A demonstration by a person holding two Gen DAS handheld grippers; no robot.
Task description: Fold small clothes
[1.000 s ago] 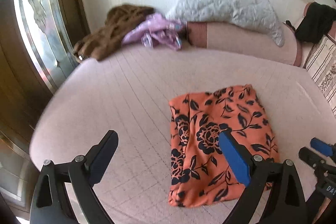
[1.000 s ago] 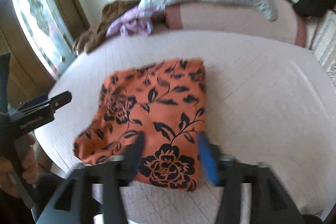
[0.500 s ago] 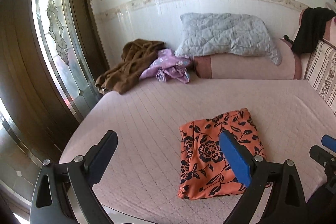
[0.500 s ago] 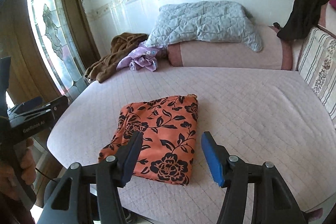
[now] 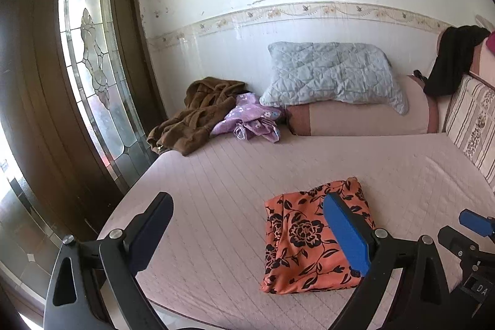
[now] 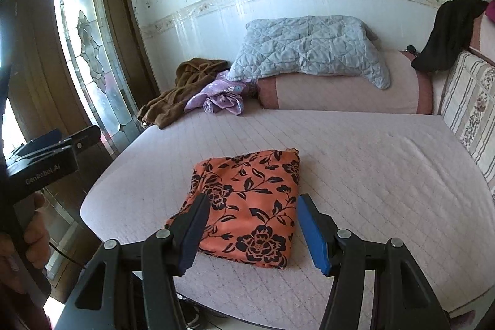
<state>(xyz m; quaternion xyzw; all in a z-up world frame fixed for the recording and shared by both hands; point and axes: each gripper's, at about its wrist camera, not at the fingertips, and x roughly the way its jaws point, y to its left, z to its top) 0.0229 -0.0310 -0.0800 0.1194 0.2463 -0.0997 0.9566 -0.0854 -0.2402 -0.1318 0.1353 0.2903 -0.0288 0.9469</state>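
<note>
Matt floral cloth garment (image 6: 247, 203), quilted fabric bed cover (image 6: 355, 150), dk wood door (image 5: 37, 101), blue plastic tongs pads (image 6: 312, 234)

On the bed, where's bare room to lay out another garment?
Free: the wide stretch of bed between the folded orange floral cloth and the striped cushion. Crowded: the far left corner, with the brown garment and purple clothes.

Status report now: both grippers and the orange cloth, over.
Left gripper open, empty. Right gripper open, empty. Orange floral cloth folded, flat on bed. Nothing in the way.
</note>
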